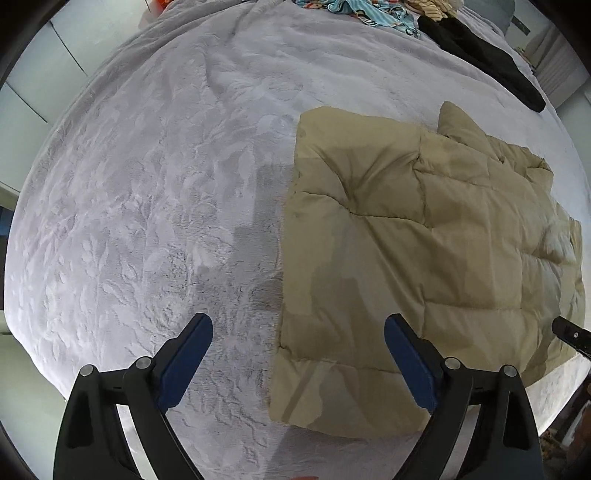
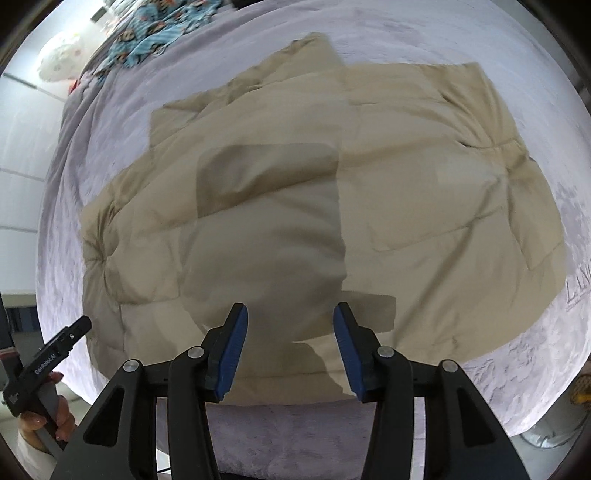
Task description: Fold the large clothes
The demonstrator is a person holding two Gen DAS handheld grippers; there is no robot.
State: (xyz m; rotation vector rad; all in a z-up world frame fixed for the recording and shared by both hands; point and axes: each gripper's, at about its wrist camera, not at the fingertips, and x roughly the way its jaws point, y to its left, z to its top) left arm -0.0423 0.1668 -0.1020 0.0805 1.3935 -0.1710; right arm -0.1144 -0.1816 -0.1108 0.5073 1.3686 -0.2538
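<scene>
A tan quilted puffer garment [image 1: 424, 236] lies folded flat on a pale grey bedspread [image 1: 147, 184]. In the right wrist view the same garment [image 2: 332, 192] fills the middle, one sleeve folded across its body. My left gripper [image 1: 298, 325] hangs above the garment's left edge, wide open, nothing between its blue pads. My right gripper [image 2: 290, 314] hovers above the garment's near edge, open and holding nothing. The left gripper's body [image 2: 48, 358] shows at the lower left of the right wrist view, held by a hand [image 2: 44, 421].
A black garment [image 1: 480, 55] and a blue patterned cloth [image 1: 354, 14] lie at the far end of the bed; the patterned cloth [image 2: 155, 33] also shows top left in the right wrist view. White cupboard doors [image 1: 33, 74] stand left of the bed.
</scene>
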